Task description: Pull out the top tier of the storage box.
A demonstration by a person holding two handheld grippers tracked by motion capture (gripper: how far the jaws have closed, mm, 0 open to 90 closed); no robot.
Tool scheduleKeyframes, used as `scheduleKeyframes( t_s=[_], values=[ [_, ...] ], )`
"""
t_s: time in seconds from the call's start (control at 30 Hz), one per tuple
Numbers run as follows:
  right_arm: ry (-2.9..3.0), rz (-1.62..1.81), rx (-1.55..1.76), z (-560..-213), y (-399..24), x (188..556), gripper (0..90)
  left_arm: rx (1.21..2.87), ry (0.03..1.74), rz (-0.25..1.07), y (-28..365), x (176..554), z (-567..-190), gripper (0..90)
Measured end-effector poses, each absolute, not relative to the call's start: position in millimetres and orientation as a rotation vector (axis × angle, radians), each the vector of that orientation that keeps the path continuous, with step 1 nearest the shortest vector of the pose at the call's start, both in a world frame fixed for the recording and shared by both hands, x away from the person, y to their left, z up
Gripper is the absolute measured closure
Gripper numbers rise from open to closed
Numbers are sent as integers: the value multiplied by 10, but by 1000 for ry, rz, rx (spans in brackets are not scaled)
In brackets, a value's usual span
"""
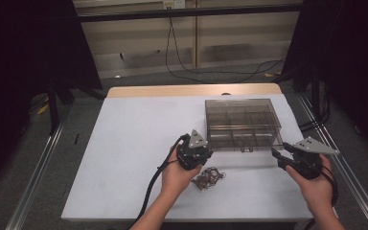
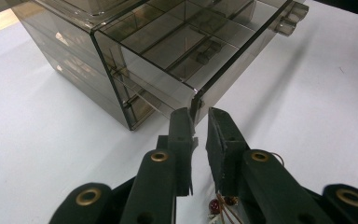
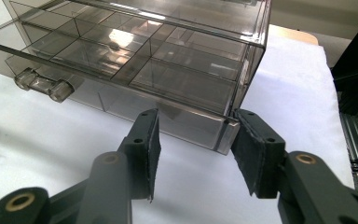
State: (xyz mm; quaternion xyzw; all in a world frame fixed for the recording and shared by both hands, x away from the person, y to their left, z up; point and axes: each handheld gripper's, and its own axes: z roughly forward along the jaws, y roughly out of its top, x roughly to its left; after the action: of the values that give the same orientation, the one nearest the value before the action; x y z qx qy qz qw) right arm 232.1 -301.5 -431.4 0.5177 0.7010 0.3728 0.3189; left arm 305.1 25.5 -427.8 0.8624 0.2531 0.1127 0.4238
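Observation:
A smoky clear plastic box (image 1: pixel 242 112) stands on the white table, its compartmented drawer (image 1: pixel 244 140) pulled out a little toward me. My left gripper (image 1: pixel 207 150) sits at the drawer's front left corner. In the left gripper view that corner (image 2: pixel 196 100) lies between the nearly closed jaws of the left gripper (image 2: pixel 200 122), which pinch it. My right gripper (image 1: pixel 276 154) is at the drawer's front right corner. In the right gripper view that corner (image 3: pixel 226 135) sits inside the wide gap of the right gripper (image 3: pixel 193 140), close to one pad and untouched by the other.
A small tangle of wire and dark beads (image 1: pixel 210 176) lies on the table beside my left hand, also below the left jaws (image 2: pixel 221 205). The drawer's clear handle (image 3: pixel 42 84) sticks out at its front middle. The table's right edge (image 1: pixel 311 139) is near the right hand.

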Motion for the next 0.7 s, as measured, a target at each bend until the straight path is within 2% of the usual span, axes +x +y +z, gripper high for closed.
scheduleKeyframes(
  t_s=[0.7],
  values=[
    [1846,986,1363,-4313,-3023,2294,521,2160,635,274,255,3015,-4281,804]
  ],
)
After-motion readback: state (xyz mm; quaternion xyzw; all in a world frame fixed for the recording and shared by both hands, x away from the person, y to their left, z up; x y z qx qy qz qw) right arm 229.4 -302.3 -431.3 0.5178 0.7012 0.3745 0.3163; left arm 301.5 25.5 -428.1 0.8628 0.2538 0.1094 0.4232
